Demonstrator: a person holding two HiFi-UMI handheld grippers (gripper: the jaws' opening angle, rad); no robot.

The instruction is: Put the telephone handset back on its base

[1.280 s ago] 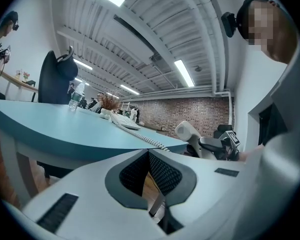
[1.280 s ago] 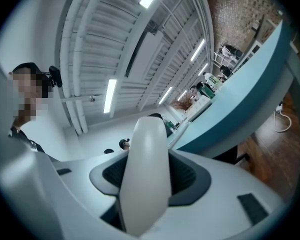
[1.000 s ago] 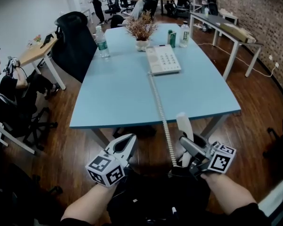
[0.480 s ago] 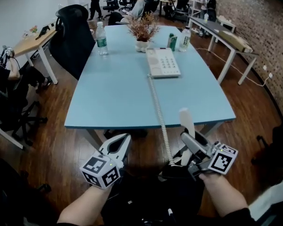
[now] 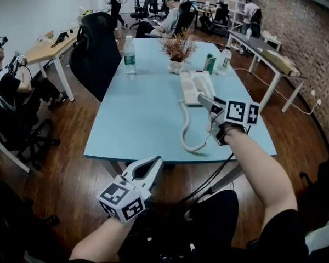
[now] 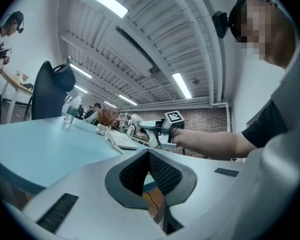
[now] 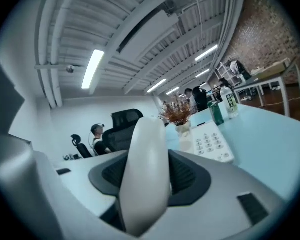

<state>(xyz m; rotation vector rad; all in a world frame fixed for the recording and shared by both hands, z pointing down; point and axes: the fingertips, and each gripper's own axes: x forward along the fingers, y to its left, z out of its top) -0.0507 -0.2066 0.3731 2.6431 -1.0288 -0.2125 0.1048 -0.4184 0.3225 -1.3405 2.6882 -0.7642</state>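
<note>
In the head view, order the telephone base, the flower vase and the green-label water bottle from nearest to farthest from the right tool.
1. telephone base, just ahead of the right tool.
2. flower vase, beyond the base.
3. water bottle, far left.

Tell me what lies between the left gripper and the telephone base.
In the head view: wood floor, the blue table with its near edge and bare top, and the coiled cord looping back toward the base.
</note>
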